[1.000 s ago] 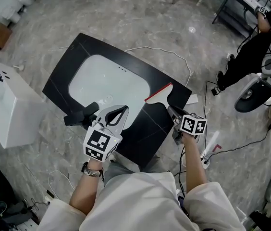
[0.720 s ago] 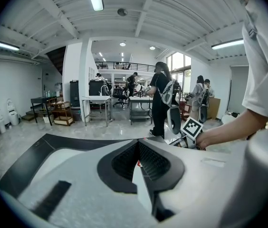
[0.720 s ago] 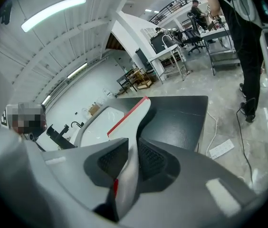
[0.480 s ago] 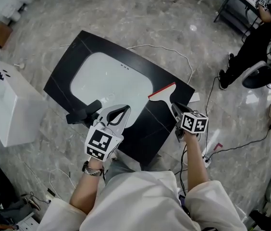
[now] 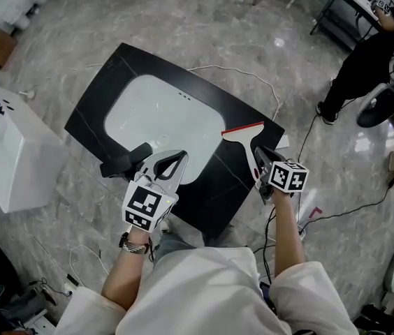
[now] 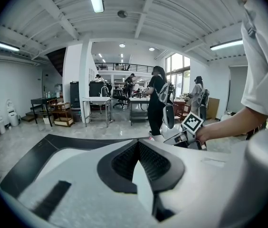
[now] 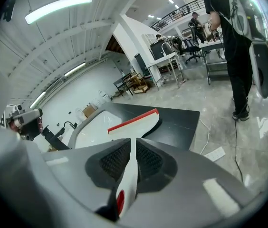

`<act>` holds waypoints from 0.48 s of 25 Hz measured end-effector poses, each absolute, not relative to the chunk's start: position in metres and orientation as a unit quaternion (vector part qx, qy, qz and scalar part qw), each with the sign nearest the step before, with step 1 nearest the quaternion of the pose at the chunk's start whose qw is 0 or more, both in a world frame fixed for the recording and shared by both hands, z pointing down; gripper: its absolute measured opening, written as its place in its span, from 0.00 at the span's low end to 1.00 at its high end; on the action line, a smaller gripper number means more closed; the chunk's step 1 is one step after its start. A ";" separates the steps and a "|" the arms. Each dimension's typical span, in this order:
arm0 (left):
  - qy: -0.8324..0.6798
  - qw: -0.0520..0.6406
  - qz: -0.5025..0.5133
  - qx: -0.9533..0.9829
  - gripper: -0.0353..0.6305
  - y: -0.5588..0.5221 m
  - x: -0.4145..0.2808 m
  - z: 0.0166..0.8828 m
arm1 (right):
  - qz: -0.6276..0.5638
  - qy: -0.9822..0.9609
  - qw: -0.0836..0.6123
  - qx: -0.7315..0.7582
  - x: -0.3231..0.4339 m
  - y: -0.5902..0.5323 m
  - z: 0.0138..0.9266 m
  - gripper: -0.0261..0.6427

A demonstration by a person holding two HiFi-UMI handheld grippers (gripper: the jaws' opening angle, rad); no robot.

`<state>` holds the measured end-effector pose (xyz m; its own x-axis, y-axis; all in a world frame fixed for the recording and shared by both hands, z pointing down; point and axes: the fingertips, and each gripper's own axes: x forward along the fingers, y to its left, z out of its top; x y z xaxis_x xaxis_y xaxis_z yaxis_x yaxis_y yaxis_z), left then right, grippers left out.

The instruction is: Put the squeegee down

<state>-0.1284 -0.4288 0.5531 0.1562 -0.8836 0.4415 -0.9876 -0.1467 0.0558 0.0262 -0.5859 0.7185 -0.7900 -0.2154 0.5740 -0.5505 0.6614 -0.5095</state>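
Note:
The squeegee has a white body and a red blade edge. It hangs over the right corner of the black panel, which lies on the floor and has a pale middle. My right gripper is shut on its handle. In the right gripper view the squeegee sticks out past the right gripper, with its blade across the panel; I cannot tell whether it touches. My left gripper hovers over the panel's near edge. The left gripper is shut with nothing in it.
A white box stands left of the panel. Cables run over the marble floor, and a power strip lies by my right arm. A person in black and a chair base are at the far right.
My right gripper has carried the squeegee a little to the right and turned it, so the red blade now lies nearly level. The left gripper has hardly moved.

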 end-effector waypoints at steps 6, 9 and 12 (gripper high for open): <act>-0.618 0.159 0.150 0.755 0.05 -0.418 -0.128 0.545 | 0.336 -0.879 0.236 0.243 0.042 -0.573 0.695 0.08; -0.609 0.150 0.147 0.764 0.05 -0.412 -0.127 0.536 | 0.317 -0.886 0.232 0.248 0.047 -0.560 0.674 0.07; -0.600 0.142 0.146 0.773 0.05 -0.402 -0.126 0.528 | 0.298 -0.892 0.220 0.258 0.050 -0.545 0.648 0.07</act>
<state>-0.1255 -0.4025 0.5275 0.2364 -0.8867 0.3973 -0.9701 -0.2388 0.0441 0.0501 -0.5455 0.6483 -0.7704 -0.3290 0.5461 -0.5913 0.6891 -0.4189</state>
